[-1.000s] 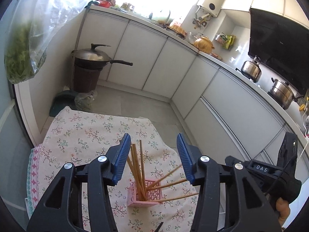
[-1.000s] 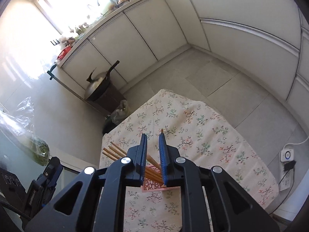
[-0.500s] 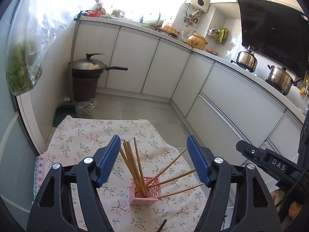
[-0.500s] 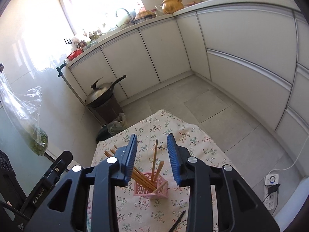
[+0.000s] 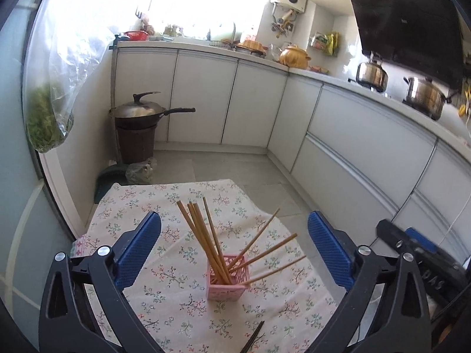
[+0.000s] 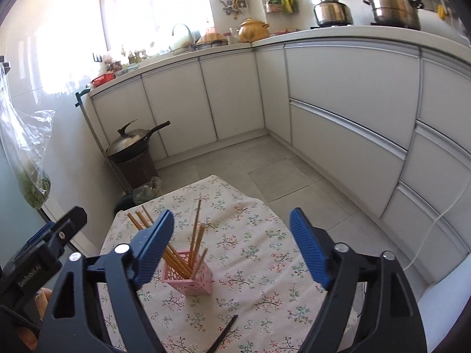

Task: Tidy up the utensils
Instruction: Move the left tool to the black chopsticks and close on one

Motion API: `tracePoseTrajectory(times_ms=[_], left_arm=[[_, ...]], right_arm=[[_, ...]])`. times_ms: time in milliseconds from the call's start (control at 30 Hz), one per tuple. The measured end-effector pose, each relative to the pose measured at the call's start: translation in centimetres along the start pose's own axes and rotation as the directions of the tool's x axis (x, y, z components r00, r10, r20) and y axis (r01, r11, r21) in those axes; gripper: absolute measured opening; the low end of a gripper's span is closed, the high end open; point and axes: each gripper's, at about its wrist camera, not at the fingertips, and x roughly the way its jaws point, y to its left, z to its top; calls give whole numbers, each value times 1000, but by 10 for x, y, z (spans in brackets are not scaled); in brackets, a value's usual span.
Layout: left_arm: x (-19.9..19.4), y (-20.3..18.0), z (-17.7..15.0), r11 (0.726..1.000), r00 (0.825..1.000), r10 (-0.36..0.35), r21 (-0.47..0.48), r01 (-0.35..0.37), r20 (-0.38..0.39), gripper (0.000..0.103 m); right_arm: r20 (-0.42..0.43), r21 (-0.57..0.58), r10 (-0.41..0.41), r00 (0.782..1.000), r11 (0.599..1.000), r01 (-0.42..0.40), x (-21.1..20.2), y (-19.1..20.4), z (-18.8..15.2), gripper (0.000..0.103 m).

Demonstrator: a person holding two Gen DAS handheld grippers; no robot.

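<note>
— Left gripper (image 5: 234, 248)?
— Jaws wide and opening, blue pads (image 5: 138, 248) well clear of everything – nothing gripped. Pink holder (image 5: 226, 284) framed between them, but farther off.

— Right gripper (image 6: 231, 245)?
— Same: spread wide, opening, empty. Left pad (image 6: 153, 248) overlapping the leaning sticks in view only; cannot tell any contact.

— Where's the holder?
— Standing upright on the floral cloth (image 5: 164, 288) over the counter, about mid-cloth. Pink lattice walls, open top.

— And the chopsticks (image 5: 203, 241)?
— Wooden, all in the holder. One cluster leaning left, three fanned out low to the right, seen from the left wrist.

— Anything loose?
— One dark chopstick (image 6: 223, 334) lying flat on the cloth, nearer the cameras than the holder, apart from it.

— Background?
— Lidded wok (image 5: 138, 111) on a brown bin by white cabinets; bag of greens (image 5: 47, 123) hanging at left.
</note>
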Motion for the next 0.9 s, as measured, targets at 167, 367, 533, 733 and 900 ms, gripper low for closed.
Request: tracePoseTrajectory(times_ms=[167,367,533,733,900], left_arm=[[17,-8,-24,998,994,14,61,-7,-108,96],[86,-14,-90,988,883,33,146,41,-468,96],[143,-24,-155,979,742,78,193,71,-666,95],[177,-33,-187,979,670,106,195,59,-735,75],[197,-34,-197,983,641,112,179,40,-759,60]], right_arm=[[12,79,-31,999,996,30,-12,-40,-20,96],[-113,94,-117,987,987,128,1,-108,-73,96],[-226,115,-157,961,976,186,23,-153,-123,96],[-367,288,-42,929,945,156,38,-191,-143,96],[-381,304,-25,924,941,150,39,-198,-148,96]])
